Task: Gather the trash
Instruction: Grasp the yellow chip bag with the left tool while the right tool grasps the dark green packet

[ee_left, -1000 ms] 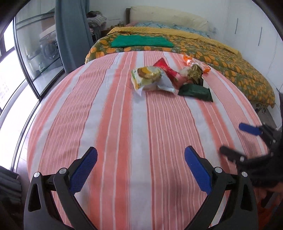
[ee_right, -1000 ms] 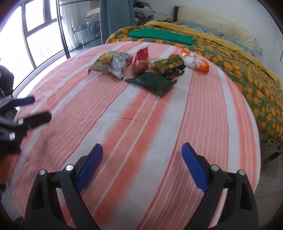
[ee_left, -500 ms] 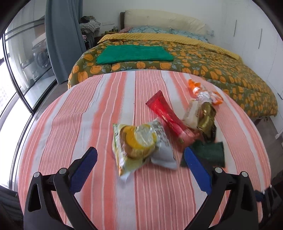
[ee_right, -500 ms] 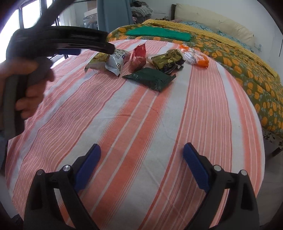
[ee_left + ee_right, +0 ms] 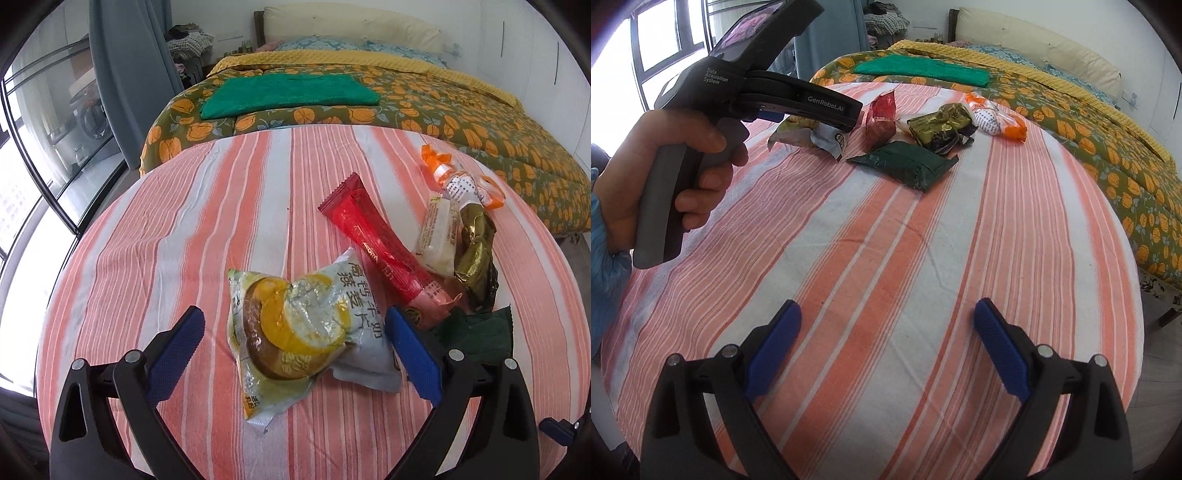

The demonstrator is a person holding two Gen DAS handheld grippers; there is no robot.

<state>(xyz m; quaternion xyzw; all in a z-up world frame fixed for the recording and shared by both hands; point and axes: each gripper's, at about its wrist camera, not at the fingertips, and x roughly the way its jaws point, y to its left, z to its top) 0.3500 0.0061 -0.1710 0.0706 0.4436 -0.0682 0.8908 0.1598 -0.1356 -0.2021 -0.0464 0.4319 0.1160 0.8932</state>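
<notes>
Several snack wrappers lie on the striped round table point(image 5: 184, 229). A yellow and white wrapper point(image 5: 299, 332) lies between the open fingers of my left gripper point(image 5: 293, 350), untouched by the pads. Beside it lie a red wrapper point(image 5: 373, 243), a white packet point(image 5: 439, 236), a gold wrapper point(image 5: 476, 258), an orange and white wrapper point(image 5: 458, 177) and a dark green packet point(image 5: 476, 336). In the right wrist view the pile sits far off, with the green packet point(image 5: 905, 164) nearest. My right gripper point(image 5: 886, 343) is open and empty over bare cloth near the front edge.
A bed point(image 5: 406, 107) with an orange-flowered cover and a green folded cloth point(image 5: 288, 94) stands behind the table. Glass doors and a curtain point(image 5: 129, 74) are at the left. The hand-held left gripper body point(image 5: 746, 92) reaches over the table's left side.
My left gripper has moved forward over the table until its open fingers straddle the yellow and white wrapper. The right gripper has stayed near the front edge.
</notes>
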